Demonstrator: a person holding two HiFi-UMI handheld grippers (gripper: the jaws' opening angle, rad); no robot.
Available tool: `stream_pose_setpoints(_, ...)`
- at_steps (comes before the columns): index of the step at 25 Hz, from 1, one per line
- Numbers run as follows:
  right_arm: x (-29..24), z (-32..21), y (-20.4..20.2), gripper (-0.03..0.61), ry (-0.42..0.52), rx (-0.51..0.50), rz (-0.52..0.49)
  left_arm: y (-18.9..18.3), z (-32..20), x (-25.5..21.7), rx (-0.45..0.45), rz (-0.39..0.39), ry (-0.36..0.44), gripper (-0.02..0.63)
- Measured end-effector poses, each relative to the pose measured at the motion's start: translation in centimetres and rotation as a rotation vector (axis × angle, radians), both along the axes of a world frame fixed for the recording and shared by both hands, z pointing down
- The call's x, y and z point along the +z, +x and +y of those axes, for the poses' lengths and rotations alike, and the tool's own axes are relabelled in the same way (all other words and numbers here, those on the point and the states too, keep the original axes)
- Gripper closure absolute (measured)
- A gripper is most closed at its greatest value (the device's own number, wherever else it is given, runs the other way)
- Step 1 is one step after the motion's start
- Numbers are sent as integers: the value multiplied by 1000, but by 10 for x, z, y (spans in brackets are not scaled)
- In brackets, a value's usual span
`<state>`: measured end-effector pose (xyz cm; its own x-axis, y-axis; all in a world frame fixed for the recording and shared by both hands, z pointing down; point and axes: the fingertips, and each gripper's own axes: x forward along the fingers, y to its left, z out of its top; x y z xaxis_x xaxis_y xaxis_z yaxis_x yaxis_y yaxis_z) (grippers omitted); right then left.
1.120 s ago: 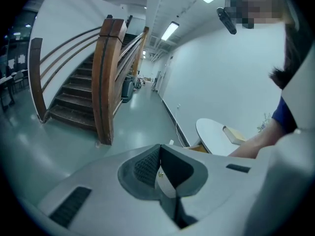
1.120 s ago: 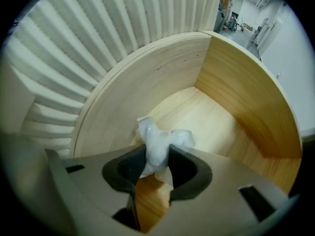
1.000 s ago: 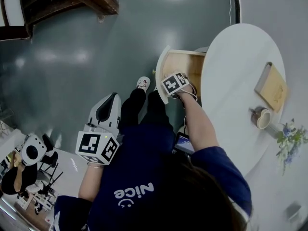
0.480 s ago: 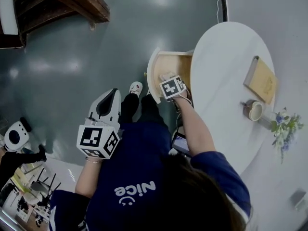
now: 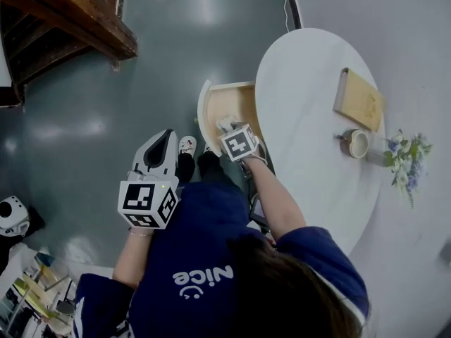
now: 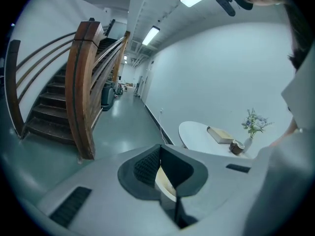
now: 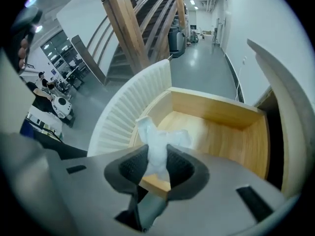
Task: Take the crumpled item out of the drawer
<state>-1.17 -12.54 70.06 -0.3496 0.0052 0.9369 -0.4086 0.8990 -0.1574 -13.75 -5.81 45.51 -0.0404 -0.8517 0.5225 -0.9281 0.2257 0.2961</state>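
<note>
Pinching a crumpled white wad (image 7: pixel 156 140) between its dark pads, the right gripper (image 7: pixel 156 165) is hanging over the front part of the open drawer (image 7: pixel 222 118). Its jaws are standing partly apart, pressing on the wad from both sides. The wad's loose ends are sticking up above the jaws, over the wooden drawer bottom and just behind the ribbed white drawer front (image 7: pixel 129 107), which is curving across the left of the right gripper view. Wooden walls are closing the drawer at the back and on the right, and above it nothing is standing in the way.

In the head view the drawer is jutting out from under the rounded edge of the white table (image 5: pixel 303 76) at upper centre. A wooden board (image 5: pixel 359 98), a cup (image 5: pixel 354 144) and a bunch of flowers (image 5: pixel 405 162) are sitting toward the right side of the tabletop, well apart from the drawer.

Left of the drawer, the grey floor (image 5: pixel 162 55) is lying open as far as the wooden staircase (image 5: pixel 67 20) in the upper left corner. The left gripper (image 5: pixel 159 146) is hovering at lower left over that floor, well apart from the drawer, its jaws meeting at the tips and gripping nothing.
</note>
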Motion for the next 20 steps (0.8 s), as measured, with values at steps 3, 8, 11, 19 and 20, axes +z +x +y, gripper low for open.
stream_pose_setpoints(3, -13, -1, 3, 466, 0, 51, -17, 1, -6, -3, 24, -1, 12, 609)
stream_pose_setpoints(8, -33, 3, 12, 466, -20, 131, -43, 5, -14, -4, 48, -22, 15, 609)
stream_pose_setpoints(11, -51, -1, 9, 466, 13, 146, -80, 6, -20, -3, 69, -19, 16, 609)
stream_pose_setpoints(19, -98, -3, 8, 466, 67, 192, -156, 17, -31, 6, 158, -16, -7, 609)
stream_pose_setpoints(20, -104, -3, 8, 466, 76, 200, -164, 18, -32, 6, 168, -16, -6, 609)
